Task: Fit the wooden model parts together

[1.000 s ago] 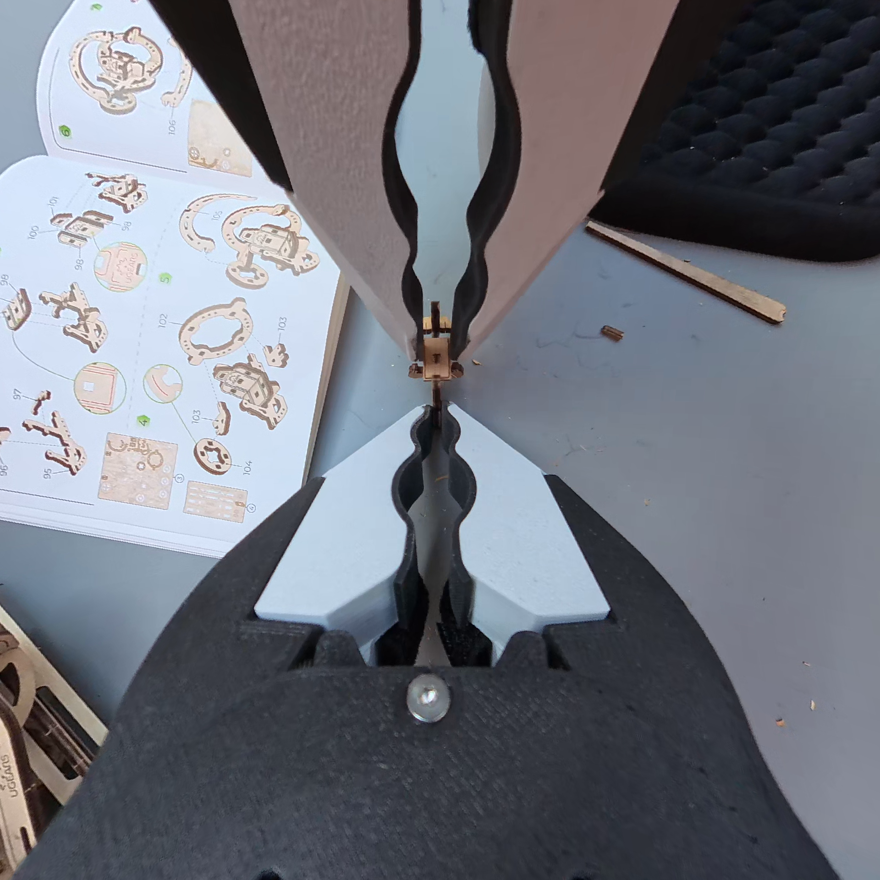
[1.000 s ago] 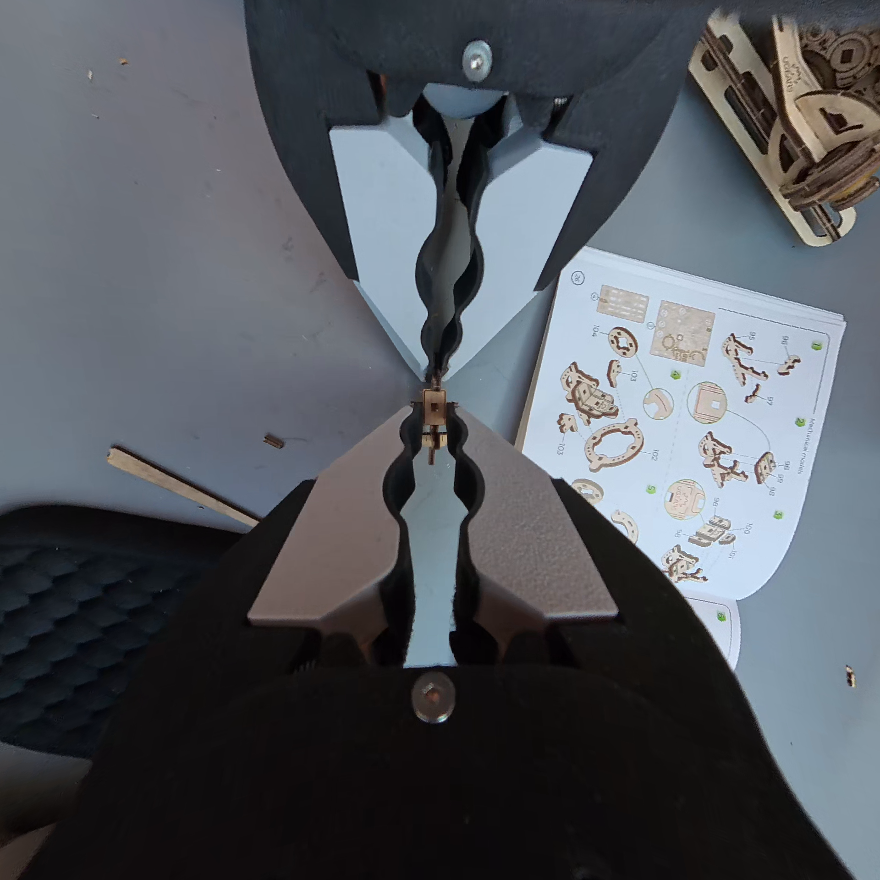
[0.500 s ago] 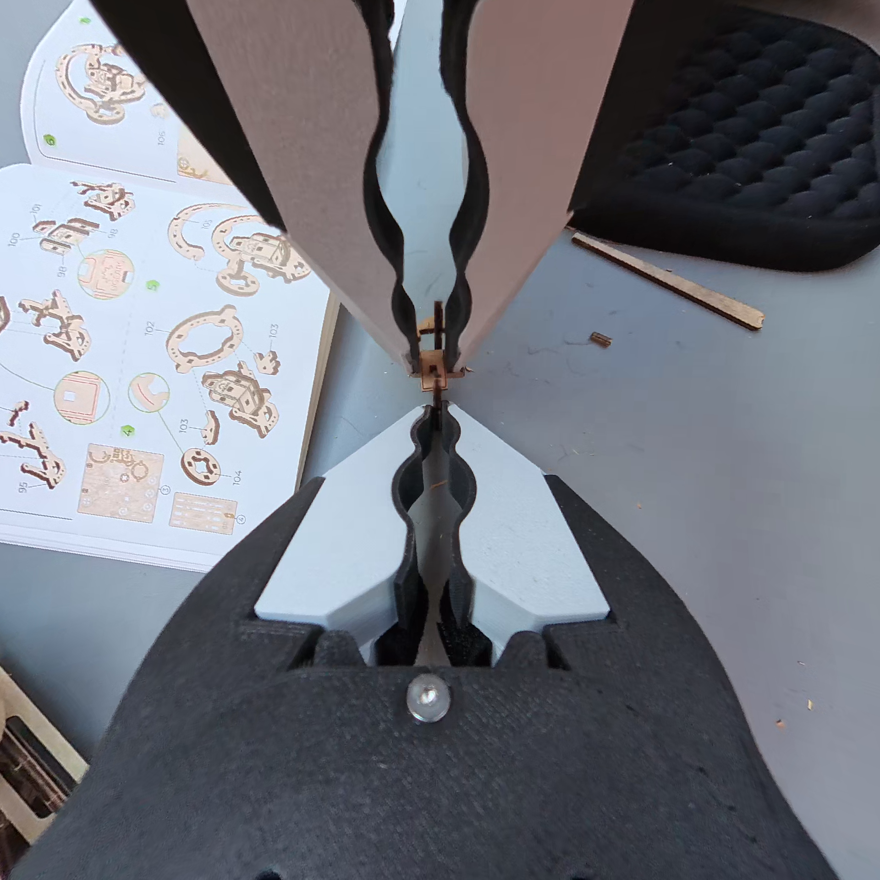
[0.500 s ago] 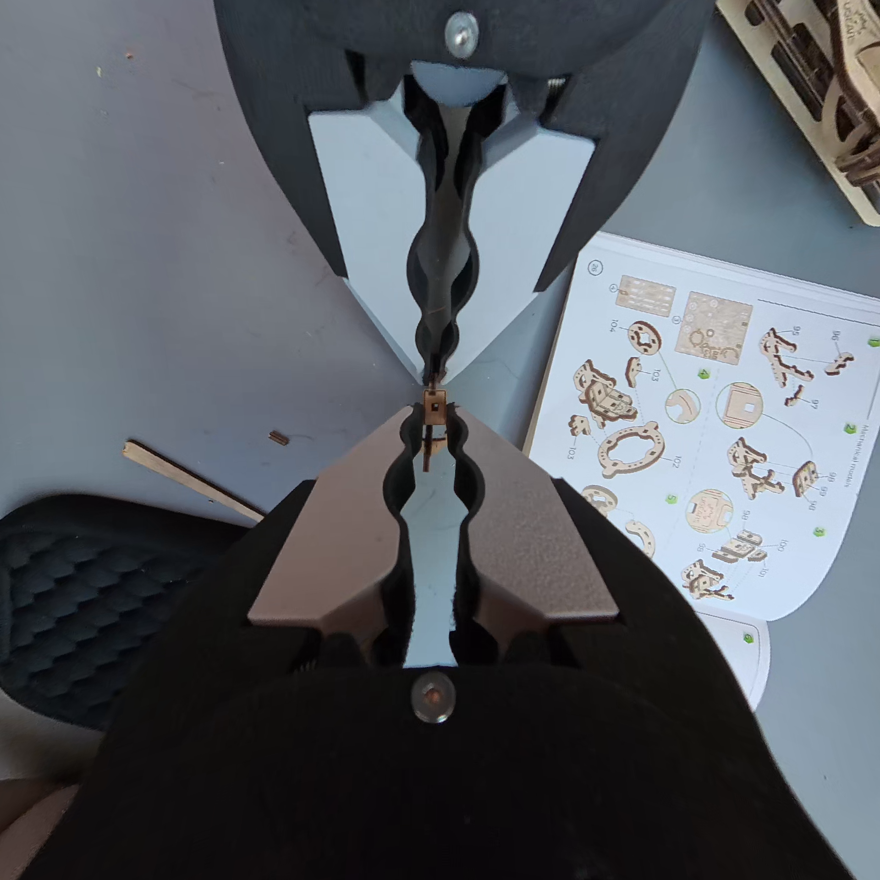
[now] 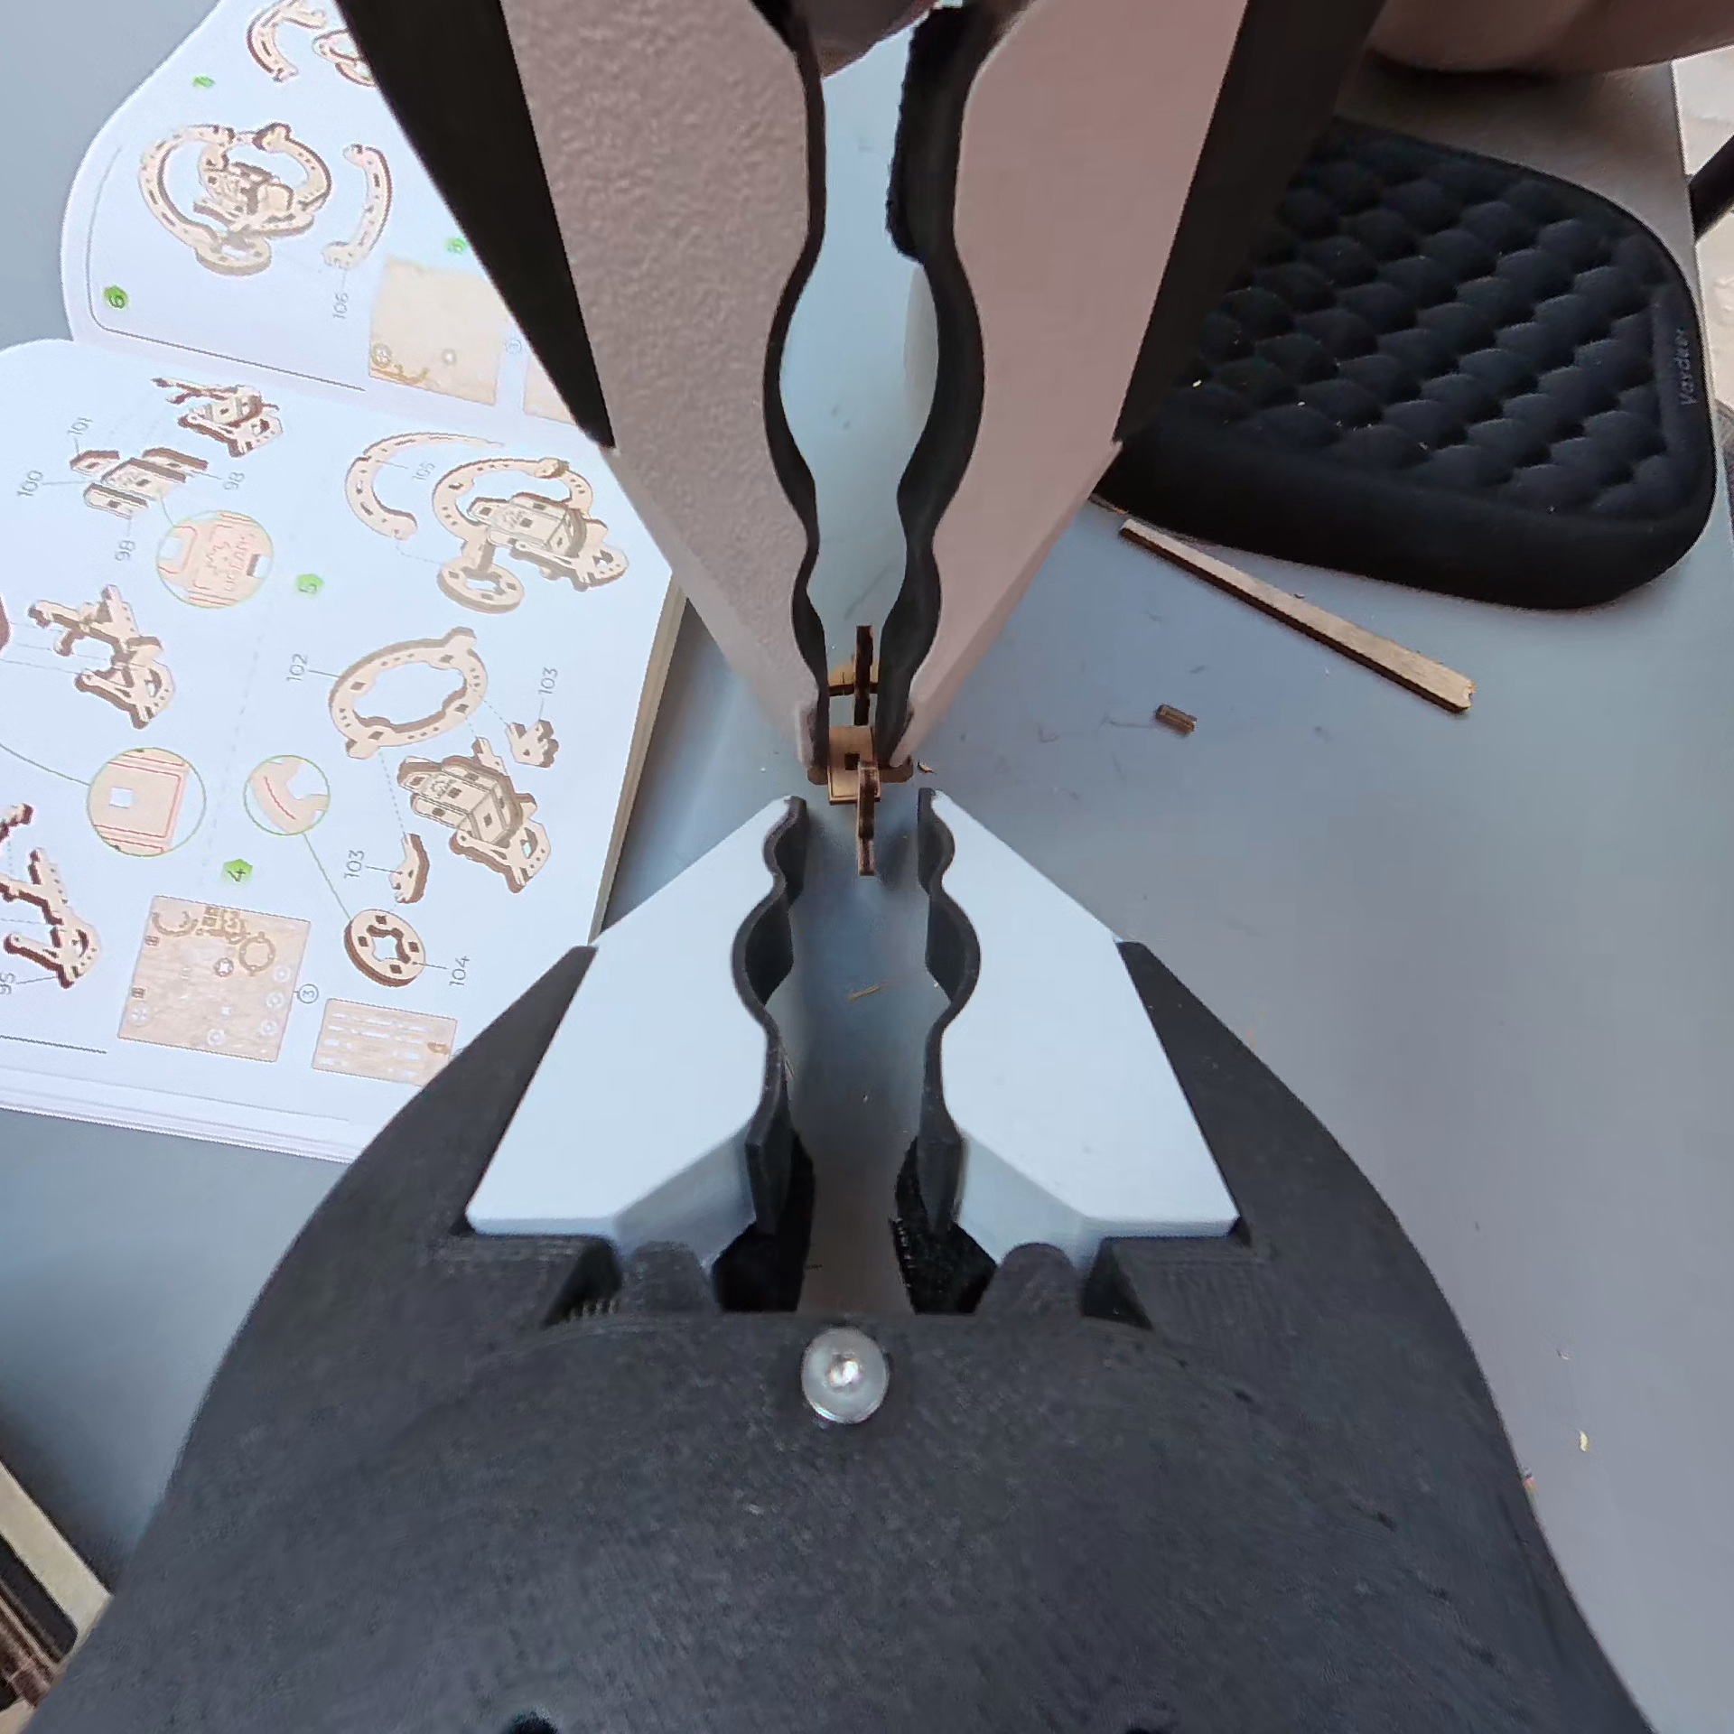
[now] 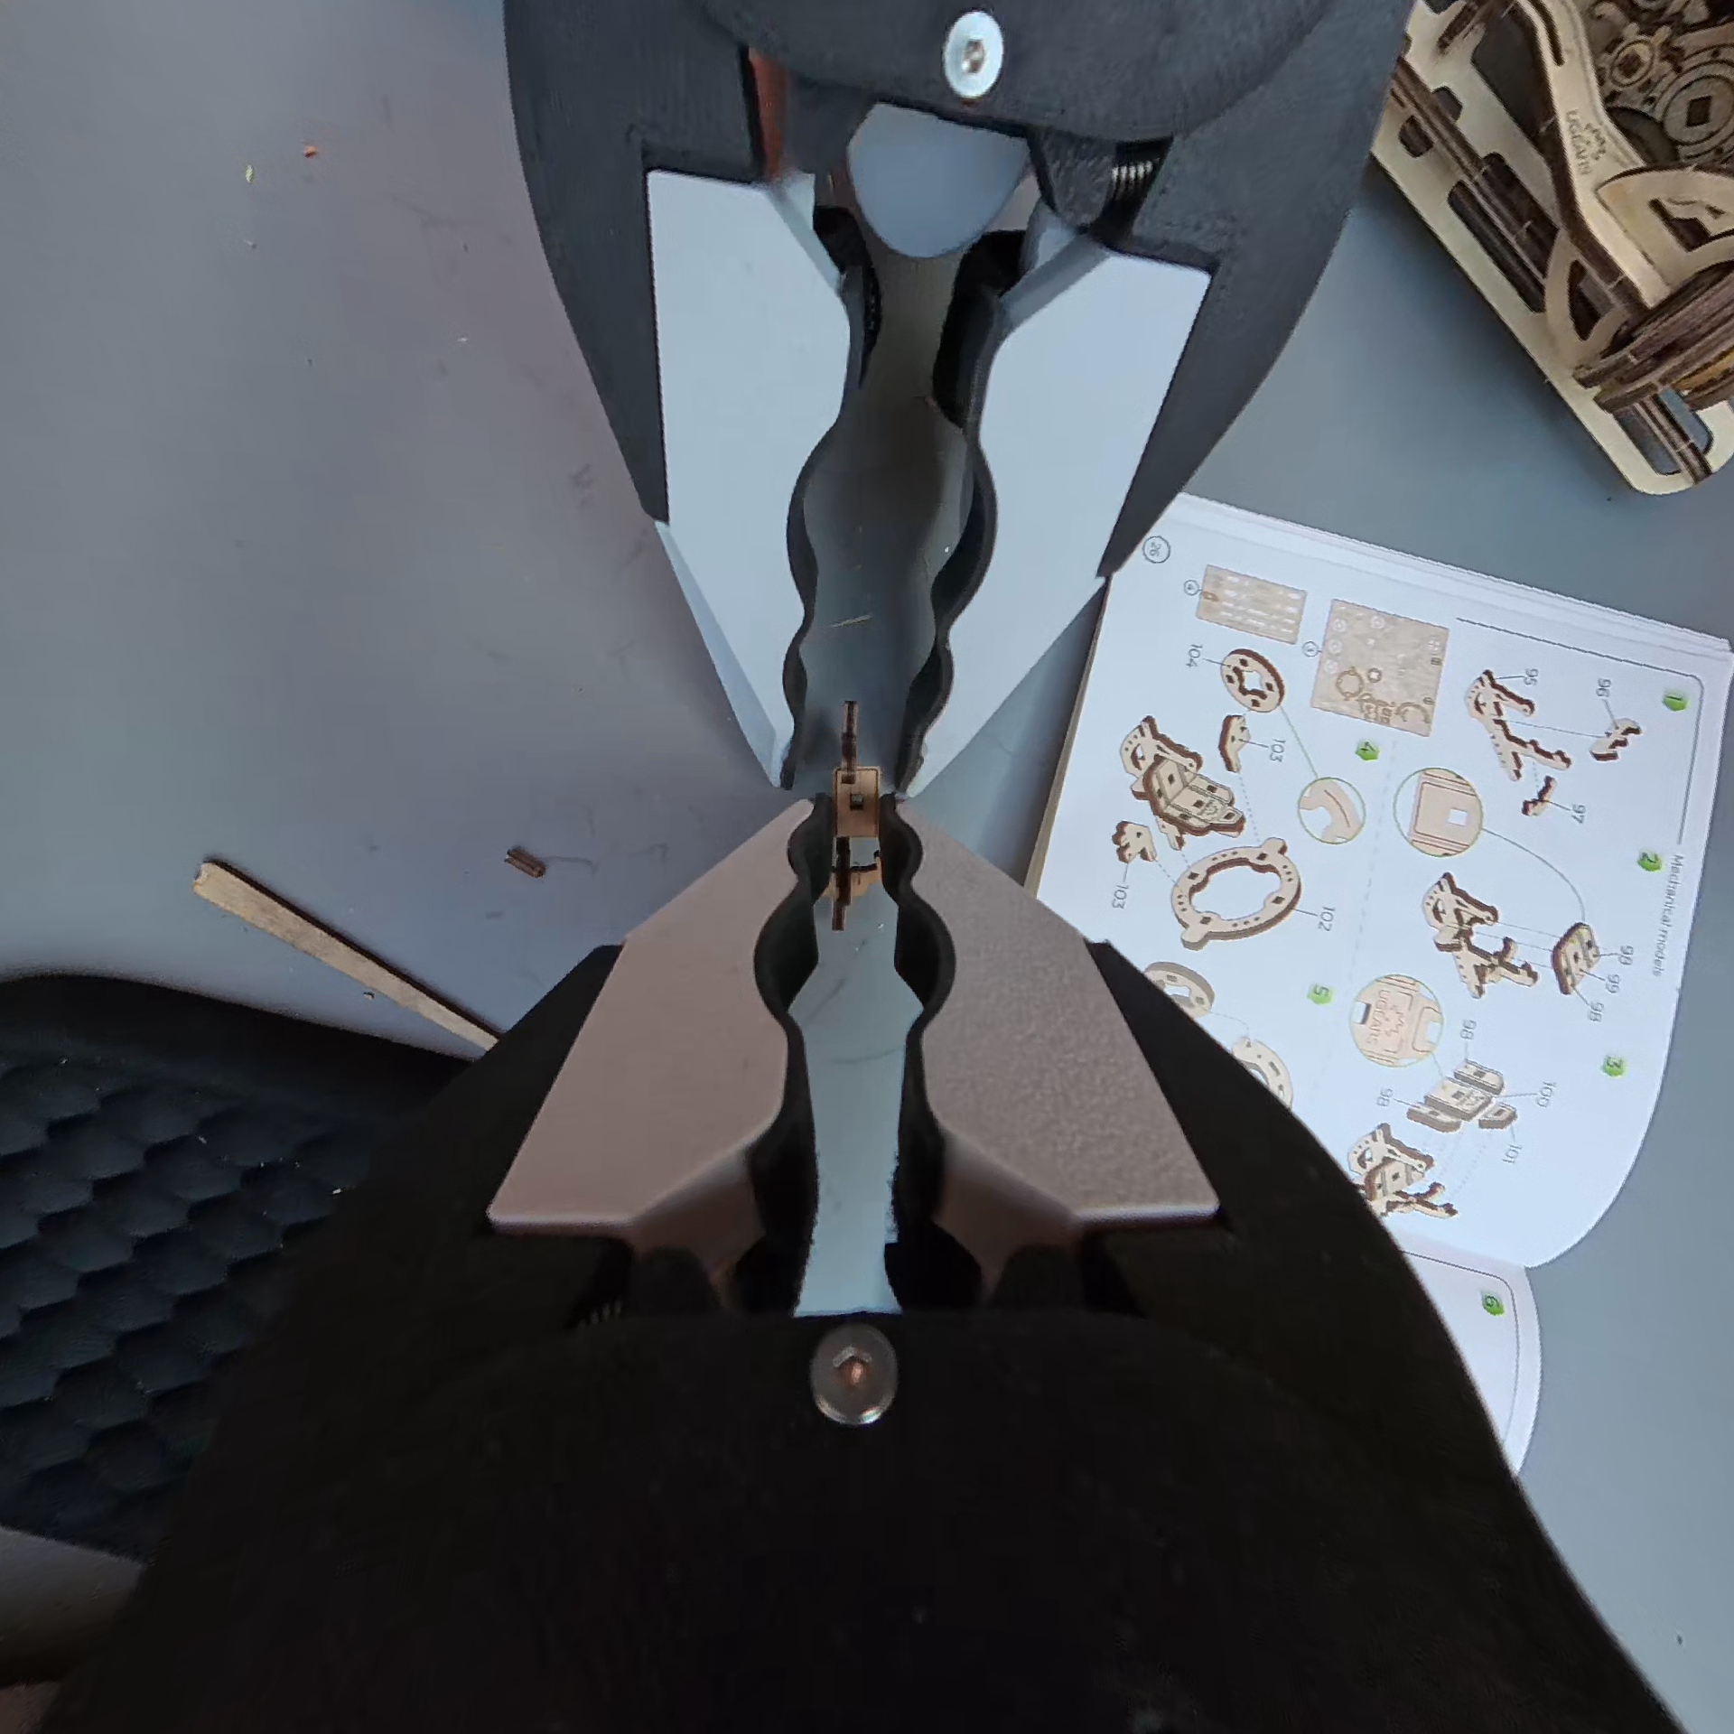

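My right gripper (image 6: 856, 818), with grey fingers, is shut on a small wooden block (image 6: 858, 796). A thin dark wooden piece (image 6: 849, 730) is slotted through the block and sticks out both sides. My left gripper (image 5: 861, 809), with light blue fingers, faces it tip to tip and is open. The thin piece (image 5: 865, 835) hangs free between the left gripper's open fingertips without touching them. In the left wrist view the right gripper (image 5: 856, 749) comes down from the top, holding the block (image 5: 844, 755) above the grey table (image 5: 1314, 1032).
An open instruction booklet (image 5: 281, 657) lies left of the grippers and shows in the right wrist view (image 6: 1407, 844). A black padded cushion (image 5: 1407, 375), a wooden strip (image 5: 1295, 615) and a tiny wooden bit (image 5: 1175, 719) lie nearby. A part-built wooden model (image 6: 1595, 216) stands at the upper right. The grippers are tip to tip, or close to it. The tiny wooden bit (image 5: 1175, 719) lies around 6 cm away from my left fingertips. Look for it in the right wrist view (image 6: 525, 863) too.
My left gripper has opened and let go of the thin piece, which stays in the block held by the right gripper. Both grippers shifted a little over the table.
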The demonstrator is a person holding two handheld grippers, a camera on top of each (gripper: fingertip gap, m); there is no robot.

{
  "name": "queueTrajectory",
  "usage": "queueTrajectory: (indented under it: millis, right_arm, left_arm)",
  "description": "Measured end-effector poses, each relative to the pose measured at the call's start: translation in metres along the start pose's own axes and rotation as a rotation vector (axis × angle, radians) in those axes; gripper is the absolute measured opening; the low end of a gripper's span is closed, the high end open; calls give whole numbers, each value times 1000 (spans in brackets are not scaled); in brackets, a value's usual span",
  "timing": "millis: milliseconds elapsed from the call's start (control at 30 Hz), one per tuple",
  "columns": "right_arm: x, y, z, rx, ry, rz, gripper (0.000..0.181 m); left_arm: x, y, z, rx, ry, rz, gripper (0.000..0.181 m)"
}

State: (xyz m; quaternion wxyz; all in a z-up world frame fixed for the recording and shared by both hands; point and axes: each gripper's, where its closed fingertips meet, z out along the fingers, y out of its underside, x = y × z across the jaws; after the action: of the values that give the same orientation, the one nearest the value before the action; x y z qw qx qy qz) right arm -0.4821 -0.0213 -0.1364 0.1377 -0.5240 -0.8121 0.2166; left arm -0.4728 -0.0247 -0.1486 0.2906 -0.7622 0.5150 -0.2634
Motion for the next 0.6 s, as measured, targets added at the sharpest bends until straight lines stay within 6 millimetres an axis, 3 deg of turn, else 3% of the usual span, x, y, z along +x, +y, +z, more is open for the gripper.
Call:
queueTrajectory:
  millis: [67,600]
  right_arm:
    - [0,-1,0,4,1,-3,8]
    - [-1,0,1,-5,12,-23,8]
  left_arm:
    - [2,-2,1,12,8,6,14]
    - [-1,-7,-5,43,-15,22,8]
